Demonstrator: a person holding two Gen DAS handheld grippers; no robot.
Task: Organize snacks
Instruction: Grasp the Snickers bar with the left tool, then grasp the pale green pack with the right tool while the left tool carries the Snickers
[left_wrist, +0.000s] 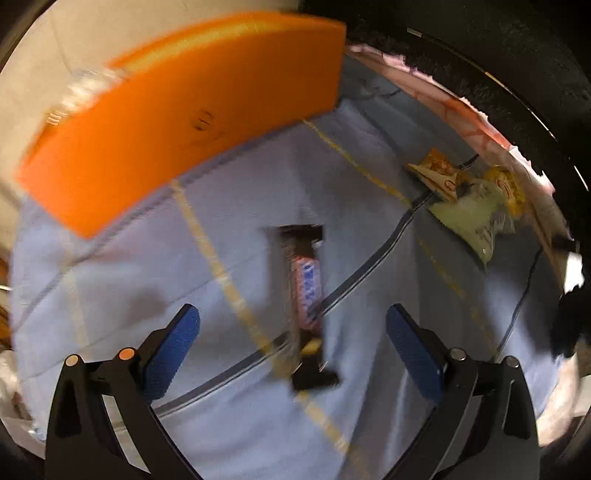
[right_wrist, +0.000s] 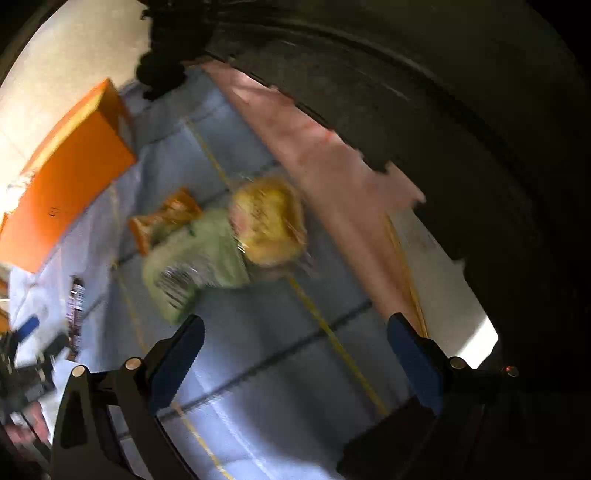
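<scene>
A brown chocolate bar (left_wrist: 306, 299) lies lengthwise on the light blue checked cloth (left_wrist: 229, 206), between and just ahead of my open, empty left gripper (left_wrist: 293, 325). An orange box (left_wrist: 177, 122) stands at the far left of the cloth. A pile of snack packets lies at the right: an orange one (left_wrist: 437, 173), a pale green one (left_wrist: 471, 218) and a yellow one (left_wrist: 508, 188). In the blurred right wrist view, my right gripper (right_wrist: 295, 332) is open and empty, just short of the green packet (right_wrist: 195, 266), the yellow packet (right_wrist: 269, 225) and the orange packet (right_wrist: 166, 218).
The cloth's pink edge (right_wrist: 332, 177) runs along a dark surface (right_wrist: 461, 129) on the right. The left gripper (right_wrist: 29, 332) shows at the left edge of the right wrist view, beside the chocolate bar (right_wrist: 75, 306). The orange box (right_wrist: 66, 184) stands far left.
</scene>
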